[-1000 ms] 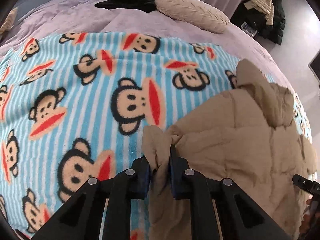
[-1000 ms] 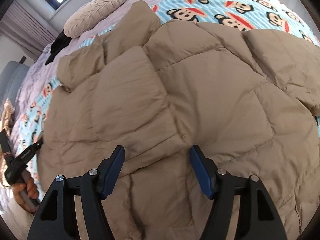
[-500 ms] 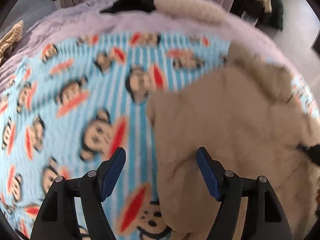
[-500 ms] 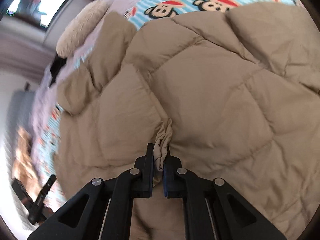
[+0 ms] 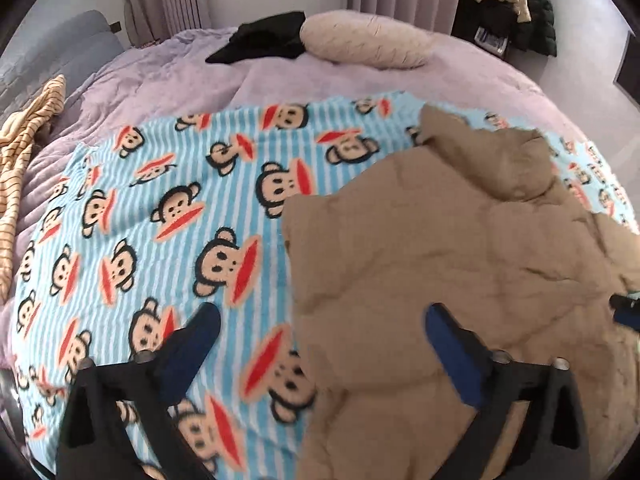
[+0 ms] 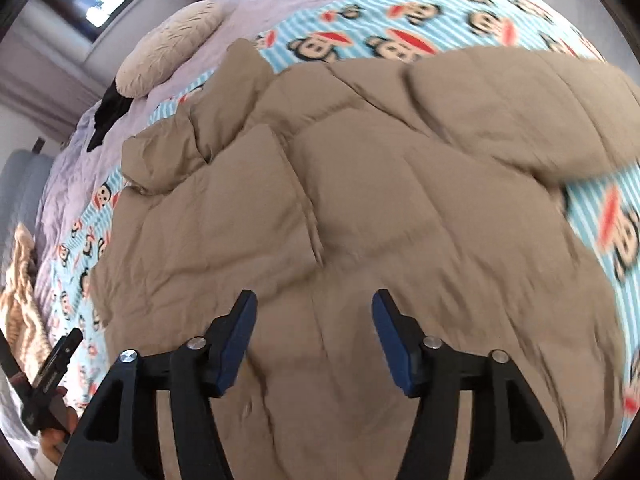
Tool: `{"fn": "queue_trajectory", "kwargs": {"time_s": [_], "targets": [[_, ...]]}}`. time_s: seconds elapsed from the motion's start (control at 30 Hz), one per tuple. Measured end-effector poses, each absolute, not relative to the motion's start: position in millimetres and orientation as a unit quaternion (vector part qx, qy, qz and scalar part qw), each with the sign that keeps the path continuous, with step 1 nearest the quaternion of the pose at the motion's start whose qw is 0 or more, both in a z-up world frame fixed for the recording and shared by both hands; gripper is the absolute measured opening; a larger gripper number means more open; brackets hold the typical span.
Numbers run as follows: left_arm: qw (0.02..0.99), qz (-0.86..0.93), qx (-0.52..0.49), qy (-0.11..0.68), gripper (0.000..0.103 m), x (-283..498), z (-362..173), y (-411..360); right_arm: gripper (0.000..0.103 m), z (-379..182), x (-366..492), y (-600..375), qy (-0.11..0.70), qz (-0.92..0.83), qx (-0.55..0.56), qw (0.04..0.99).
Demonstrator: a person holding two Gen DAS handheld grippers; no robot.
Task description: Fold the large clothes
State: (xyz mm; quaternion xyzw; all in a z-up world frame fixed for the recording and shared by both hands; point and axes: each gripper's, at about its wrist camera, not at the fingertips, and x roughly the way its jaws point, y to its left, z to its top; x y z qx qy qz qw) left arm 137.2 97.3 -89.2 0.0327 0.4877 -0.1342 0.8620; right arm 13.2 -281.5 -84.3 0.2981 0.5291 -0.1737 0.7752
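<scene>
Monkey-print blanket (image 5: pixel 132 216) under tan quilted coat (image 6: pixel 320 200); left tongs (image 5: pixel 320 328) and right tongs (image 6: pixel 314 320) both now spread, fabric released.

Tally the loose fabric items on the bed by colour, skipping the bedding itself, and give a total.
Tan: 1, the quilted jacket
Black: 1, the black garment
Cream: 1, the pillow
Yellow striped: 1, the striped cloth
Blue monkey-print: 1, the monkey blanket
Total: 5
</scene>
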Motion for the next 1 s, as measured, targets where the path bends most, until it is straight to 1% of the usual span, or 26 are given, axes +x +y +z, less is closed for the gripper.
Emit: {"fn": "queue_trajectory", "kwargs": {"time_s": [0.03, 0.07, 0.17, 0.27, 0.37, 0.5, 0.53, 0.57, 0.8, 0.9, 1.0], "targets": [[0.863, -0.136, 0.032, 0.486, 0.103, 130.1, -83.4, 95.8, 0.079, -80.6, 3.4, -280.4, 0.527, -0.175, 0.309, 0.772], [0.862, -0.139, 0.035, 0.486, 0.103, 121.8, -77.5, 91.9, 0.081, -77.5, -4.8, -279.1, 0.525, -0.176, 0.317, 0.77], [0.856, -0.15, 0.037, 0.493, 0.103, 103.1, -66.2, 81.8, 0.083, -68.1, -27.5, -273.2, 0.524, -0.184, 0.328, 0.765], [0.843, -0.16, 0.045, 0.511, 0.103, 88.4, -60.6, 67.3, 0.093, -60.0, -50.9, -270.3, 0.522, -0.19, 0.346, 0.756], [0.824, -0.179, 0.045, 0.536, 0.103, 78.1, -62.2, 50.3, 0.094, -49.8, -72.3, -273.3, 0.502, -0.196, 0.373, 0.755], [0.813, -0.183, 0.086, 0.547, 0.103, 61.3, -59.6, 14.4, 0.095, -40.0, -93.6, -286.7, 0.475, -0.203, 0.397, 0.759], [0.811, -0.185, 0.09, 0.548, 0.103, 56.8, -57.2, 4.2, 0.1, -39.1, -97.3, -292.2, 0.472, -0.203, 0.398, 0.76], [0.812, -0.184, 0.091, 0.547, 0.103, 53.2, -54.9, -4.8, 0.103, -38.9, -100.6, -298.4, 0.47, -0.202, 0.399, 0.761], [0.803, -0.179, 0.102, 0.559, 0.103, 35.1, -51.9, -85.3, 0.103, -39.5, -119.0, -366.1, 0.45, -0.187, 0.424, 0.764], [0.802, -0.18, 0.102, 0.56, 0.103, 27.9, -50.0, -123.7, 0.103, -46.0, -127.4, -416.6, 0.453, -0.193, 0.445, 0.748], [0.801, -0.176, 0.1, 0.563, 0.103, 23.7, -50.4, -157.2, 0.103, -48.6, -137.2, -465.2, 0.438, -0.203, 0.465, 0.742]]}}
